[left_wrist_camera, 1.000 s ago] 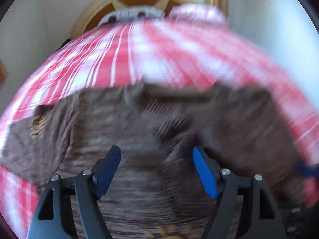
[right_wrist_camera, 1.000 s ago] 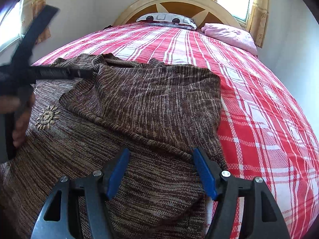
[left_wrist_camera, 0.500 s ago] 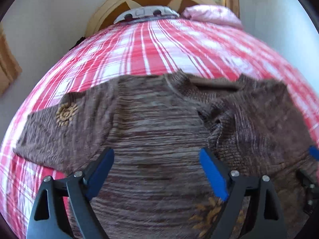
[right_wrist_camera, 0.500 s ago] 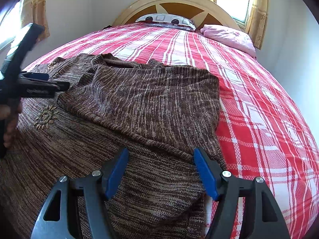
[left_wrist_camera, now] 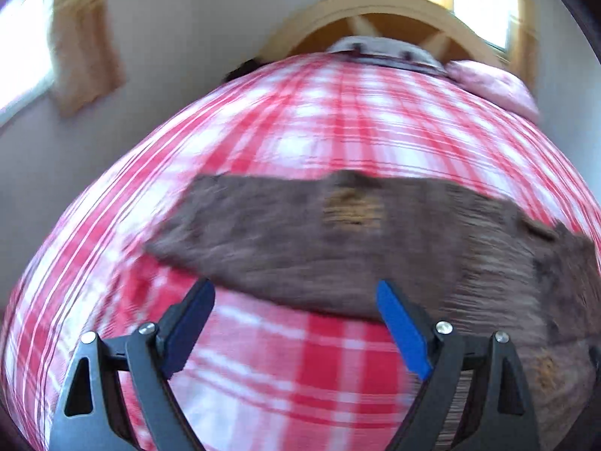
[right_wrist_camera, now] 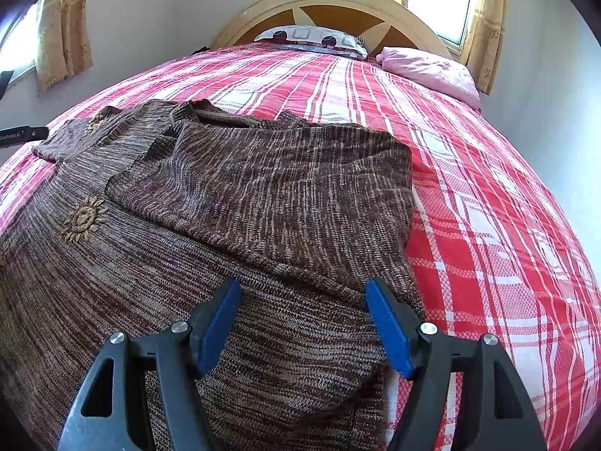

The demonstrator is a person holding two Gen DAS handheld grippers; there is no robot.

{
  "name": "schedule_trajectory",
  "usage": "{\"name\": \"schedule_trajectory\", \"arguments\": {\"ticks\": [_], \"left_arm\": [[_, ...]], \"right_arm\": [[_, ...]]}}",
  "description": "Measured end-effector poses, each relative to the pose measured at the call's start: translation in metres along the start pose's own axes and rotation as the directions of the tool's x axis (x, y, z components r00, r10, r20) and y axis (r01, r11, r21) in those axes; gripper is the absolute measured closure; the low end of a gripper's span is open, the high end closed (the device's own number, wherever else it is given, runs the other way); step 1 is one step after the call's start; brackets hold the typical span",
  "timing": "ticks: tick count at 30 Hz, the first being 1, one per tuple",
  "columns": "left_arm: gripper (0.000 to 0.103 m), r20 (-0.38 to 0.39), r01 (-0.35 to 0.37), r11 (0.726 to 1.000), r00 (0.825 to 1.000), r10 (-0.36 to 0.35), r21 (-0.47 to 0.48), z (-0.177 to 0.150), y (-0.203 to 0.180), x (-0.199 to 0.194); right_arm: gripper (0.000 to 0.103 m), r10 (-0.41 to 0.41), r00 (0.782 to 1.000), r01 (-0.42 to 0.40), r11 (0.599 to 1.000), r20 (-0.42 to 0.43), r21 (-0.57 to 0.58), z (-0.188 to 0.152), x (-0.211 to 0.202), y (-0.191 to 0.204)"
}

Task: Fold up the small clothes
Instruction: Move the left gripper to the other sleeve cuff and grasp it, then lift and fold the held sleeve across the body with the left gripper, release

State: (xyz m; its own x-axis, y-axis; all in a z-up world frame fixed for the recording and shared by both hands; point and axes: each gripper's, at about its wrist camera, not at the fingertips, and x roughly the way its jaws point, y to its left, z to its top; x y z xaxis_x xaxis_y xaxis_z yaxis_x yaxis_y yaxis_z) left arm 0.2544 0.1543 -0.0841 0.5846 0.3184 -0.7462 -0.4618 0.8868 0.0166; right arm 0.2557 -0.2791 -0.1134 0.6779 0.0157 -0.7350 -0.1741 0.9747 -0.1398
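A brown marled knit sweater (right_wrist_camera: 233,203) is spread on the bed (right_wrist_camera: 488,225), toward its left edge and foot. Its ribbed weave is streaked tan and dark, and a sun-shaped motif (right_wrist_camera: 83,218) is stitched in tan on the front. One side is folded over the body, so a straight hem edge runs diagonally across it. The bed is covered by a red-and-white plaid sheet; a patterned pillow (right_wrist_camera: 311,39) and a pink pillow (right_wrist_camera: 428,71) lie against the arched wooden headboard (right_wrist_camera: 338,3), with curtained windows behind. The right claw (right_wrist_camera: 304,323) is held open above the sweater's lower part, nothing gripped. The left claw (left_wrist_camera: 296,323), seen in blur, has just been opening and is empty; compared with the earlier frame, it is now over bare sheet beside the outstretched sleeve (left_wrist_camera: 270,233).
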Motion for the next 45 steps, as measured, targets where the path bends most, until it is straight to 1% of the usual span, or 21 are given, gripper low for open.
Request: {"name": "schedule_trajectory", "arguments": {"ticks": [3,5,7,9,10,12,17,23,26,27,28,29,30,31,32,33,34,35,40,43,45], "left_arm": [[0.012,-0.027,-0.01,0.993,1.0,0.007,-0.121,0.001,0.036,0.016],[0.013,-0.054,0.015,0.981,0.998,-0.026,-0.193,0.0,0.054,0.027],[0.015,-0.082,0.049,0.96,0.994,-0.074,-0.275,-0.001,0.067,0.042],[0.018,-0.092,0.067,0.946,0.991,-0.101,-0.316,-0.003,0.072,0.05],[0.018,-0.085,0.073,0.941,0.991,-0.107,-0.33,-0.003,0.073,0.054],[0.018,-0.065,0.078,0.941,0.992,-0.105,-0.329,0.0,0.072,0.054],[0.018,-0.054,0.085,0.933,0.992,-0.11,-0.351,0.01,0.071,0.065],[0.022,-0.035,0.107,0.916,0.991,-0.131,-0.386,0.015,0.079,0.074],[0.025,-0.034,0.108,0.914,0.991,-0.132,-0.391,0.018,0.082,0.079],[0.028,-0.031,0.108,0.913,0.991,-0.13,-0.393,0.019,0.082,0.08],[0.038,-0.029,0.106,0.913,0.991,-0.127,-0.395,0.02,0.084,0.081],[0.058,-0.029,0.102,0.913,0.992,-0.123,-0.395,0.021,0.085,0.082],[0.073,-0.027,0.102,0.911,0.992,-0.123,-0.399,0.022,0.088,0.084],[0.096,-0.031,0.111,0.905,0.99,-0.135,-0.411,0.021,0.093,0.087],[0.095,-0.031,0.139,0.889,0.985,-0.17,-0.437,0.02,0.099,0.09],[0.095,-0.015,0.167,0.871,0.98,-0.197,-0.462,0.019,0.104,0.089],[0.095,-0.007,0.182,0.862,0.978,-0.21,-0.474,0.018,0.107,0.088],[0.095,0.002,0.19,0.859,0.977,-0.215,-0.475,0.017,0.108,0.086],[0.096,0.05,0.212,0.868,0.976,-0.213,-0.45,0.016,0.102,0.072],[0.096,0.091,0.236,0.865,0.972,-0.218,-0.443,0.02,0.098,0.06],[0.096,0.119,0.262,0.862,0.965,-0.233,-0.434,0.024,0.093,0.051]], "right_arm": [[0.032,-0.009,1.0,0.009,1.0,0.001,-0.006,0.0,0.0,0.001],[0.032,-0.016,1.0,0.016,1.0,0.002,-0.011,0.0,-0.001,0.002],[0.032,-0.023,1.0,0.024,1.0,0.005,-0.016,0.0,-0.001,0.003],[0.032,-0.033,0.999,0.033,0.999,0.007,-0.022,0.0,-0.002,0.004],[0.032,-0.038,0.999,0.038,0.999,0.009,-0.026,0.0,-0.002,0.005],[0.032,-0.047,0.999,0.047,0.998,0.011,-0.033,0.0,-0.003,0.006],[0.031,-0.054,0.998,0.054,0.998,0.013,-0.037,0.0,-0.003,0.007],[0.031,-0.064,0.998,0.065,0.997,0.016,-0.043,-0.001,-0.003,0.008],[0.031,-0.072,0.997,0.072,0.996,0.018,-0.048,0.0,-0.003,0.009],[0.031,-0.073,0.997,0.074,0.996,0.018,-0.048,-0.001,-0.003,0.009],[0.031,-0.074,0.997,0.074,0.996,0.018,-0.048,0.0,-0.003,0.009],[0.031,-0.074,0.997,0.075,0.996,0.018,-0.048,-0.001,-0.003,0.01],[0.031,-0.074,0.997,0.075,0.996,0.018,-0.048,-0.001,-0.003,0.01],[0.031,-0.075,0.997,0.075,0.996,0.018,-0.048,-0.001,-0.003,0.01],[0.031,-0.075,0.997,0.076,0.996,0.018,-0.048,-0.001,-0.003,0.01],[0.031,-0.076,0.997,0.077,0.996,0.019,-0.049,-0.001,-0.003,0.01],[0.031,-0.077,0.997,0.078,0.996,0.019,-0.049,-0.001,-0.003,0.01],[0.031,-0.077,0.997,0.078,0.996,0.02,-0.048,-0.001,-0.003,0.01],[0.031,-0.076,0.997,0.077,0.996,0.019,-0.046,0.0,-0.003,0.01],[0.031,-0.078,0.997,0.079,0.996,0.02,-0.047,0.0,-0.003,0.01],[0.031,-0.078,0.997,0.078,0.996,0.019,-0.047,0.0,-0.003,0.01]]}}
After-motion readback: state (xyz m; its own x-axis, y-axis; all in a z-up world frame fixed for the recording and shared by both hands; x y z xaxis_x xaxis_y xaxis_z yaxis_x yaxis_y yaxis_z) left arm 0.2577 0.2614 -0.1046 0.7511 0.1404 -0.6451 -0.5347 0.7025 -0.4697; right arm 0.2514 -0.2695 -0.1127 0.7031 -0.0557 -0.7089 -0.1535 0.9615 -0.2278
